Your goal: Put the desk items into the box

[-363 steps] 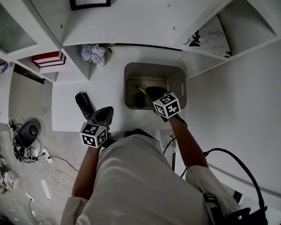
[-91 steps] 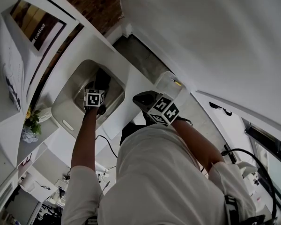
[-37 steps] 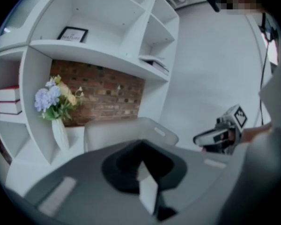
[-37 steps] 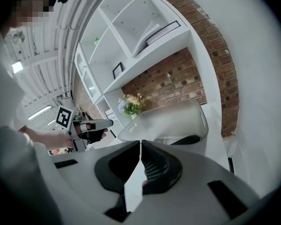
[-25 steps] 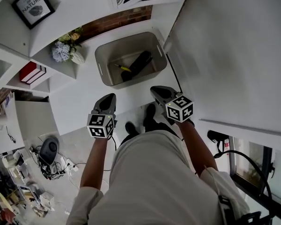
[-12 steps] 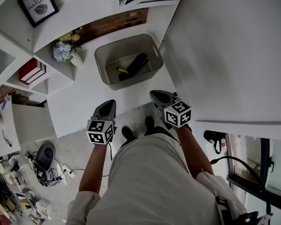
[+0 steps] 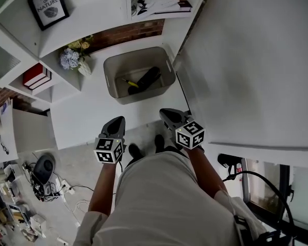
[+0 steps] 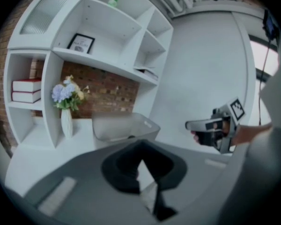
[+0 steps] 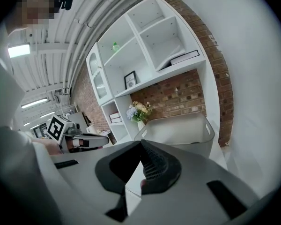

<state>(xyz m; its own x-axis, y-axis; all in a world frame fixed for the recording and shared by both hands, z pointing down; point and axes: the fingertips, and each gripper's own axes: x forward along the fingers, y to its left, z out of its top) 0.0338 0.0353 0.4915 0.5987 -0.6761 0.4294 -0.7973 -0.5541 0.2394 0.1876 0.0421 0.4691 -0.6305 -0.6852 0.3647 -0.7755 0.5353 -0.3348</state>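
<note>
Left gripper (image 7: 115, 123) and right gripper (image 7: 168, 116): jaws closed, empty. We judge the box (image 7: 111, 68) stiff, light, best held by its rim

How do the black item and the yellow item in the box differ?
The black item is long and thick; the yellow item is thin and much shorter. The black item lies diagonally across the box floor; the yellow item lies by its near end. Both rest inside the box.

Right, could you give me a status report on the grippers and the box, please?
Left gripper shut, empty. Right gripper shut, empty. Box holds black item and small yellow item. Nothing in the way.
</note>
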